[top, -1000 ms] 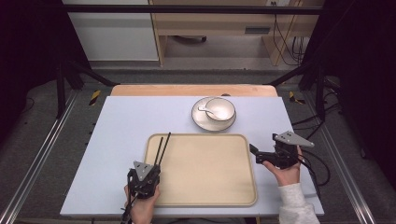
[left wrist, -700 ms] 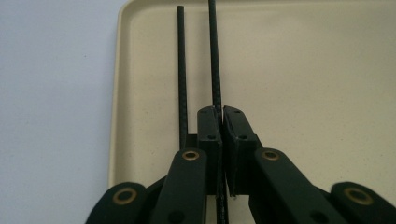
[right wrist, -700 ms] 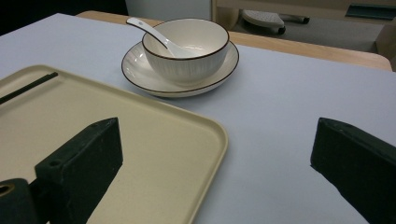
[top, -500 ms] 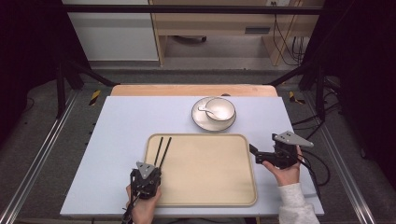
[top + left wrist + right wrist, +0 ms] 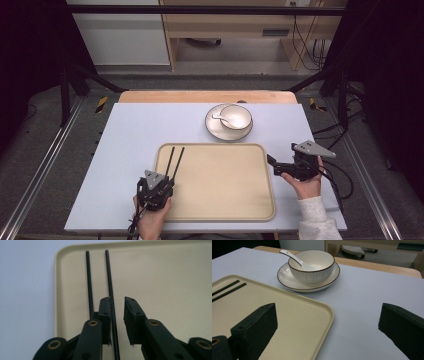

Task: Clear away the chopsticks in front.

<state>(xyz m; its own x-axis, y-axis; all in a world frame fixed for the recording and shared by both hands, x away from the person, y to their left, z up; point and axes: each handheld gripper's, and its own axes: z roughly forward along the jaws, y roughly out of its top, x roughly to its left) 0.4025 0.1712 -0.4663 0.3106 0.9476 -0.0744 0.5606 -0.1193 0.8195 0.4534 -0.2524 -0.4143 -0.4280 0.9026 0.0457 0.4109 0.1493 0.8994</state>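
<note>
Left tool [image 5: 117, 322]: jaws have just been opening and are standing narrowly apart; one stick of the chopsticks [image 5: 110, 285] is lying in the gap against the left jaw, the other is passing just outside that jaw. No pad is pressing on either.
Chopsticks, place: lying flat on the tray [image 5: 175, 272], running straight ahead of the left tool toward the tray's far corner; tips nearly parallel.
Right tool [image 5: 327, 327]: jaws are gaping wide, holding nothing, hovering over the tray's near corner and the worktop [image 5: 367, 290] beside it.
Ahead of right tool: bowl [image 5: 312, 267] with white spoon [image 5: 294, 258] sitting in it, on a saucer [image 5: 329, 277], on the worktop beyond the tray.
Progress (judged): chopsticks are looking set down on the tray and are being let go; bowl, spoon and saucer are remaining off the tray, apparently next.
Writing/brands: none readable on any item.
</note>
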